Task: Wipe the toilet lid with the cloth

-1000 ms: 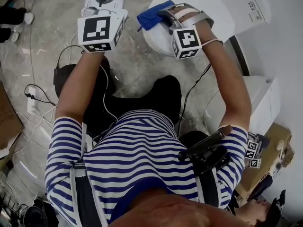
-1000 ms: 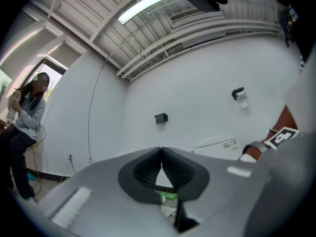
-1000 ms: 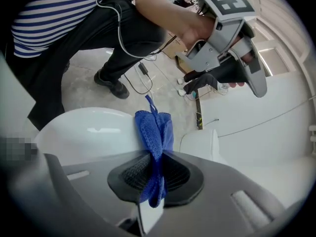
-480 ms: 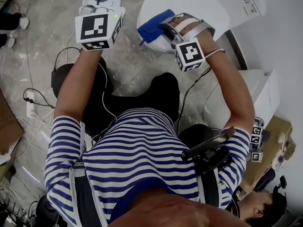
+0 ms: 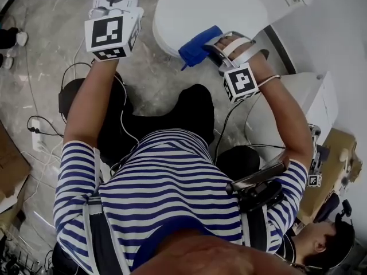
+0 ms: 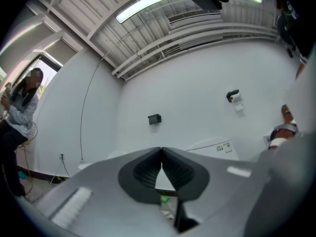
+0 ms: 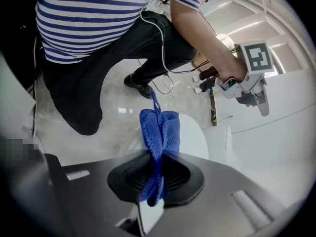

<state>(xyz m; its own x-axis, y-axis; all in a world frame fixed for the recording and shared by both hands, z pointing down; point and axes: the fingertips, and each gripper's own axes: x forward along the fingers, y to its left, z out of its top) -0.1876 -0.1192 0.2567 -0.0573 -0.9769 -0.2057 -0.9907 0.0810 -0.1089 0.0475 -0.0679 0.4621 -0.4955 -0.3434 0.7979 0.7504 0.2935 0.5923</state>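
Over grey marbled floor (image 5: 46, 16), clamps folded blue cloth (image 5: 199, 46) in right gripper (image 5: 210, 48) at near edge of white oval toilet lid (image 5: 212, 10), lid spreading far-left, with left gripper (image 6: 161, 152) pinched closed, empty, well apart leftward.

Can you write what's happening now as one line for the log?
right gripper: shut on blue fuzzy cloth | cloth: at front edge of white toilet lid | left gripper: shut, empty, held aside
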